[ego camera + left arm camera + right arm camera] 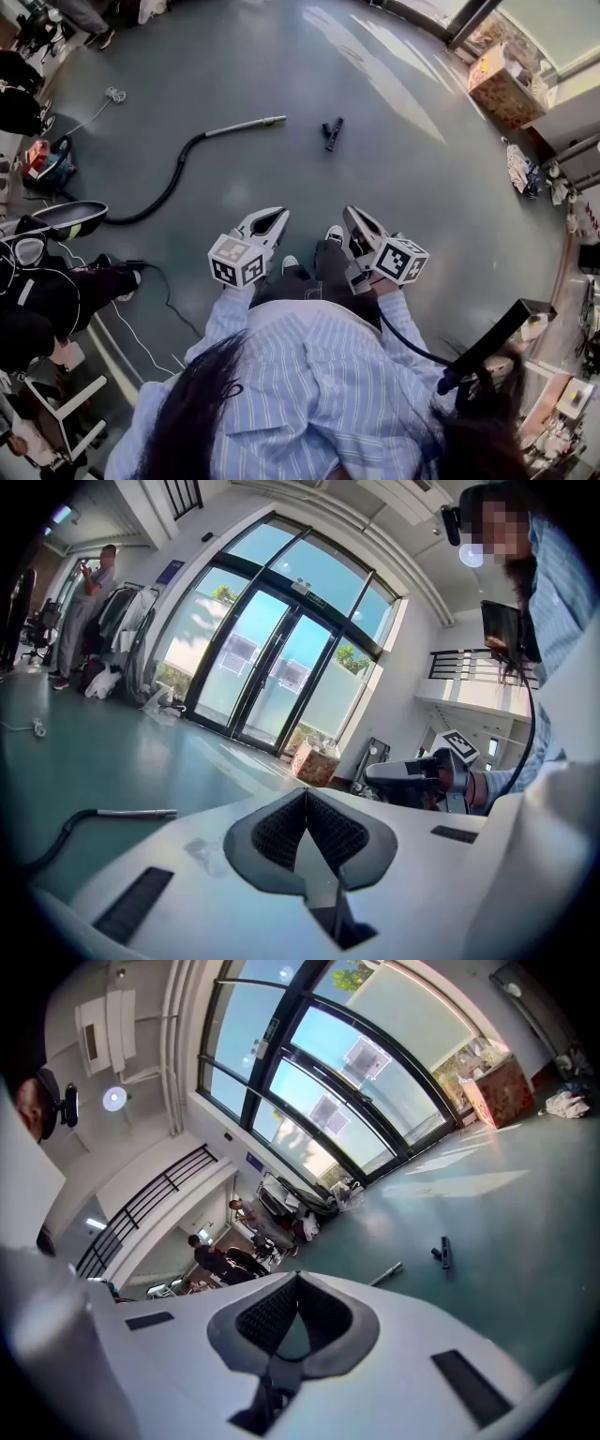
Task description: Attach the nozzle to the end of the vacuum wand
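The silver vacuum wand [246, 125] lies on the grey-green floor, joined to a black hose [173, 183] that runs to the vacuum body [47, 164] at the left. A small black nozzle [332, 133] lies on the floor just right of the wand's open end, apart from it. My left gripper [277, 217] and right gripper [353, 216] hover side by side well short of both, shut and holding nothing. The left gripper view shows the wand [136, 812] beyond the shut left gripper [305, 794]. The nozzle [443, 1252] and wand tip [386, 1274] lie beyond the shut right gripper [298, 1279].
A person in dark clothes [56, 291] sits at the left beside a white chair [70, 412]. A thin cable [141, 328] trails over the floor there. A patterned box [506, 86] stands at the far right by the glass doors [272, 686]. Other people [220, 1255] stand farther off.
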Demonstrator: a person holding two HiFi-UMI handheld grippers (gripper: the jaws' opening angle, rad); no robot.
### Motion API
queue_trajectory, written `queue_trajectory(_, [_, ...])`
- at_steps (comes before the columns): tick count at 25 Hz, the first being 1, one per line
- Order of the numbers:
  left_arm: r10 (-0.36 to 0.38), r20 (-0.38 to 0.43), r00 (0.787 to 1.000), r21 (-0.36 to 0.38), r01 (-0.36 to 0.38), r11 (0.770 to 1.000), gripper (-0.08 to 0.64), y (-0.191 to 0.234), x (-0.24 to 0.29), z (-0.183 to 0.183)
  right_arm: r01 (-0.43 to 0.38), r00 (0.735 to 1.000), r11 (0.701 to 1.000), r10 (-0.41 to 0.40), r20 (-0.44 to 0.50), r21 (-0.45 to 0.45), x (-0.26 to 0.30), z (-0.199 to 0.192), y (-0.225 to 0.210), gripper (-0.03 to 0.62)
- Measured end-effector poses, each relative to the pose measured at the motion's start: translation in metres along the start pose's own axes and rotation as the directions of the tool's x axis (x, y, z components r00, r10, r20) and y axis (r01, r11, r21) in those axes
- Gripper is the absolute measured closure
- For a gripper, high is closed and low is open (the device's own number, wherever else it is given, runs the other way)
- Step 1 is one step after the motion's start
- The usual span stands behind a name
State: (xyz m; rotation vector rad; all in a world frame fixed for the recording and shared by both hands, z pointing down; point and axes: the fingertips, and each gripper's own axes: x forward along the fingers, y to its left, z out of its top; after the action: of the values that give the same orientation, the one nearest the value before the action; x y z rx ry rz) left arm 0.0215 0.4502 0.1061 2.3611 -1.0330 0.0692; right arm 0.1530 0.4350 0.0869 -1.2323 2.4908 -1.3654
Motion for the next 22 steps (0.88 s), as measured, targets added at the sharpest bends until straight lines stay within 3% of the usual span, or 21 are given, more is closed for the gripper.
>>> queue_trajectory(7, [-0.009,-0.026,1.000,-0.014,0.009,1.000,0.555,0.010,0.039,0.010,0.031,1.000,0.999,-0.031,0.004,0.027,0.013,0.031,-0.036,0.588])
queue_trajectory(12, [0.018,-0.032,0.999,-0.031,-0.019,0.999,0.555,0.042,0.065,0.024,0.053,0.999,0.998,-0.053,0.002,0.036,0.045,0.062,-0.063,0.588])
queue_trajectory(18, [0.040,-0.011,0.999,-0.058,-0.041,0.998,0.555,0.077,0.130,0.073,0.033,0.999,0.999,-0.031,-0.044,0.032,0.095,0.130,-0.100,0.588])
queue_trajectory(22, [0.014,0.003,1.000,-0.072,-0.014,0.997,0.554,0.090,0.183,0.108,0.015,0.996,1.000,-0.014,-0.091,0.005,0.131,0.177,-0.123,0.588])
